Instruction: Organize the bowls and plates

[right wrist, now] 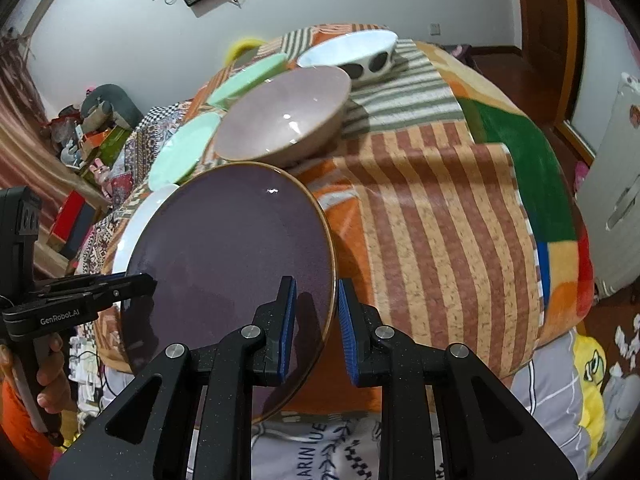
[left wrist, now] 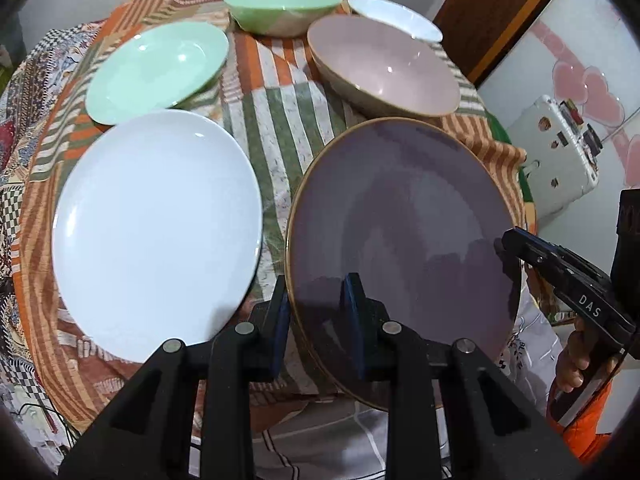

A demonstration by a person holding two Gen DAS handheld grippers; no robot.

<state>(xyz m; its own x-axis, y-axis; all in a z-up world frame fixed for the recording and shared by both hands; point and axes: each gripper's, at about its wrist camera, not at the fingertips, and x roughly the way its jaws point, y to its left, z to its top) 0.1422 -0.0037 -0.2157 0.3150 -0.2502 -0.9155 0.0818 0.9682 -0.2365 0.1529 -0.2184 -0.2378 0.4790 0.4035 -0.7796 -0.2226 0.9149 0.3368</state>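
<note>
Nearest, my left gripper (left wrist: 318, 312) straddles the purple plate (left wrist: 404, 248) at its 7 o'clock rim, pads spread and not visibly pinching; my right gripper (right wrist: 318, 320) brackets the same rim at 4 o'clock, likewise spread, with a gap visible on the outer pad. The plate overhangs the near edge of the cloth-covered table (right wrist: 432, 240). To lift well, I judge both grippers should clamp together and rise level, lest the smooth glaze slip. At 9 o'clock lies the white plate (left wrist: 156, 232). Farther: pink bowl (left wrist: 384, 64) at 12, mint plate (left wrist: 156, 68) at 10, green bowl (left wrist: 282, 6), then a white bowl (left wrist: 394, 18). All vessels are empty.
</note>
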